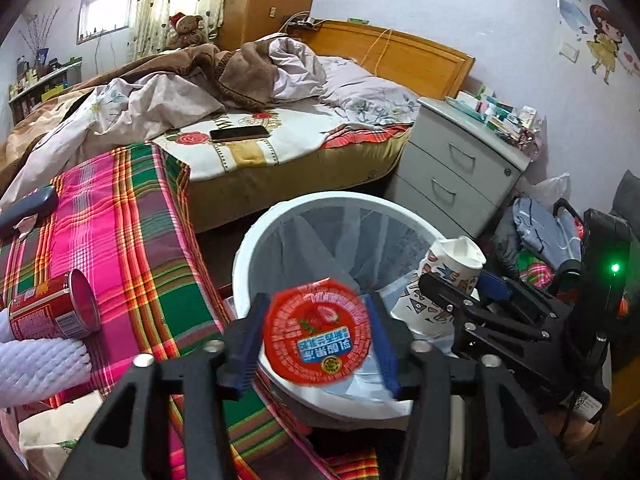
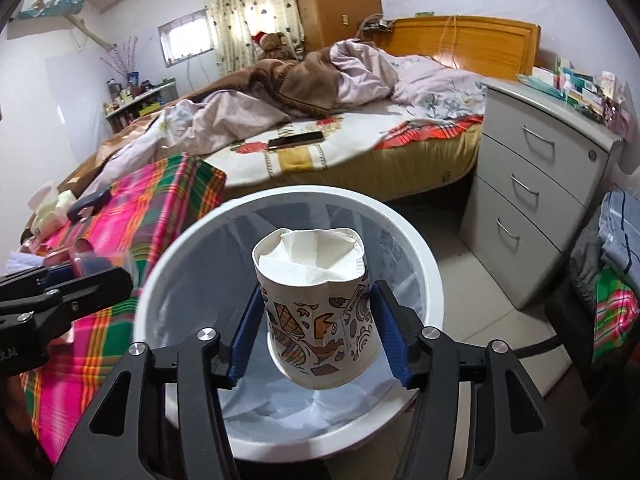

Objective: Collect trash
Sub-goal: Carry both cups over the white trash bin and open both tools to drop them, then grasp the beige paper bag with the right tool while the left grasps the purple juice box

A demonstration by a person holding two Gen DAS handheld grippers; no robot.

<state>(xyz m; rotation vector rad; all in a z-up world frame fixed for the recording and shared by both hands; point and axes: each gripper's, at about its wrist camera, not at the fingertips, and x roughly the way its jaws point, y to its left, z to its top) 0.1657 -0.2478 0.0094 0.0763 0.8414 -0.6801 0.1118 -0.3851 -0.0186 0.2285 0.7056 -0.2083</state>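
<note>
A white trash bin (image 1: 320, 204) with a clear liner stands on the floor beside the plaid-covered table; it also shows in the right wrist view (image 2: 420, 248). My left gripper (image 1: 316, 340) holds a red round snack cup (image 1: 318, 334) over the bin's near rim, blurred. My right gripper (image 2: 318, 324) is shut on a crumpled patterned paper cup (image 2: 316, 304) over the bin's opening; the cup also shows in the left wrist view (image 1: 448, 268). A red can (image 1: 56, 312) lies on its side on the plaid cloth (image 1: 132, 240).
A bed (image 1: 248, 140) with rumpled bedding and a phone (image 1: 239, 133) lies behind. A grey drawer unit (image 1: 452, 168) stands right of the bin. A paper bag (image 1: 52, 432) and white knit cloth (image 1: 36, 364) lie at the table's near left. Clothes pile (image 2: 616, 240) at right.
</note>
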